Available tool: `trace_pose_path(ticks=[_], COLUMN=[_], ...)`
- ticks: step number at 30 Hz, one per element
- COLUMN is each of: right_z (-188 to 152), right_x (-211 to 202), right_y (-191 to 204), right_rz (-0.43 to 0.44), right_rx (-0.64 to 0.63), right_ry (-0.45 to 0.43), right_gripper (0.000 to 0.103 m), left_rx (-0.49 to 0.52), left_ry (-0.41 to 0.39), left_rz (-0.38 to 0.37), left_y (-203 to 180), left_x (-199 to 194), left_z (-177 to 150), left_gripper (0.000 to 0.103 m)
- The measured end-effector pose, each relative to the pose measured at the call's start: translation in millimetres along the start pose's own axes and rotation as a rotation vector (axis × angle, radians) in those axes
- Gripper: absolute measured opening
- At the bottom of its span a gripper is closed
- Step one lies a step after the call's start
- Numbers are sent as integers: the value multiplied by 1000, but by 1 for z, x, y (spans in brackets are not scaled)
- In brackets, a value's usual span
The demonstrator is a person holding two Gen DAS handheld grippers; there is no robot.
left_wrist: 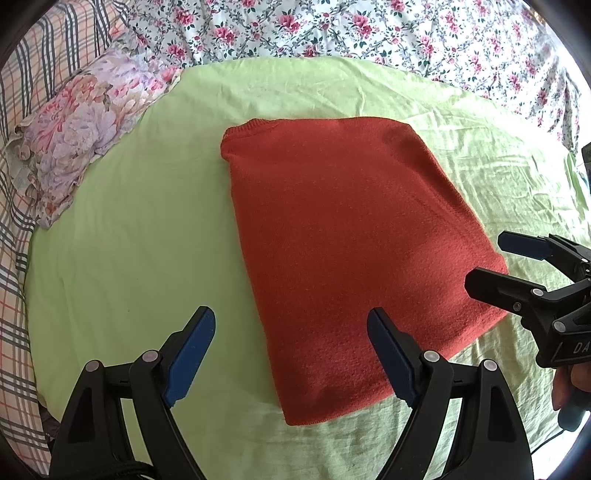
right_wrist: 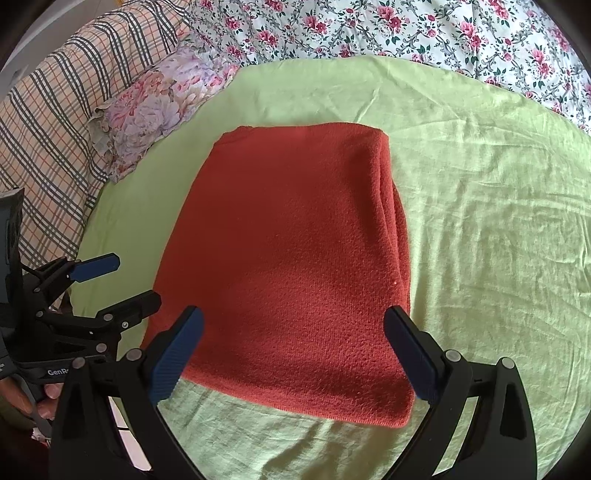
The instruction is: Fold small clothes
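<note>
Red sweater's [right_wrist: 288, 266] folded-under layers hidden

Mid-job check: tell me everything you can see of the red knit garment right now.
The red knit garment lies folded into a compact, roughly rectangular bundle on the green sheet. It looks like soft, fuzzy orange-red knit, with a ribbed edge at the far left corner and stacked layers showing along its right side. Its top is smooth and flat. Both the left tool and right tool are open, gripping nothing.

Green sheet [left_wrist: 155, 206] over a bed, floral bedspread [left_wrist: 369, 29], plaid blanket [right_wrist: 48, 122], flowered pillow [left_wrist: 77, 133]; daylight
</note>
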State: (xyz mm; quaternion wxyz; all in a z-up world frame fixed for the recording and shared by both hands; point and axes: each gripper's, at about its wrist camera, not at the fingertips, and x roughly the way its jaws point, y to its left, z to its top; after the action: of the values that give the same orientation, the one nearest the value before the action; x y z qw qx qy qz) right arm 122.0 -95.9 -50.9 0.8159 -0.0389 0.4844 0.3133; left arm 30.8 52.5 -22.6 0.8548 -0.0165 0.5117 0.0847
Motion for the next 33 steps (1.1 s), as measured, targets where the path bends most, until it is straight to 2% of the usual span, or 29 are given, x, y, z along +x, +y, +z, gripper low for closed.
trace_pose_path(ticks=[33], right_z=[3], right_x=[4], right_y=[-9], right_rz=[2], right_rx=[12], right_ry=[4], right_gripper=[98], left_rx=[20], left_ry=[1], left_rz=[-19], left_y=[1], left_x=[5], left_z=[7], left_gripper=[86])
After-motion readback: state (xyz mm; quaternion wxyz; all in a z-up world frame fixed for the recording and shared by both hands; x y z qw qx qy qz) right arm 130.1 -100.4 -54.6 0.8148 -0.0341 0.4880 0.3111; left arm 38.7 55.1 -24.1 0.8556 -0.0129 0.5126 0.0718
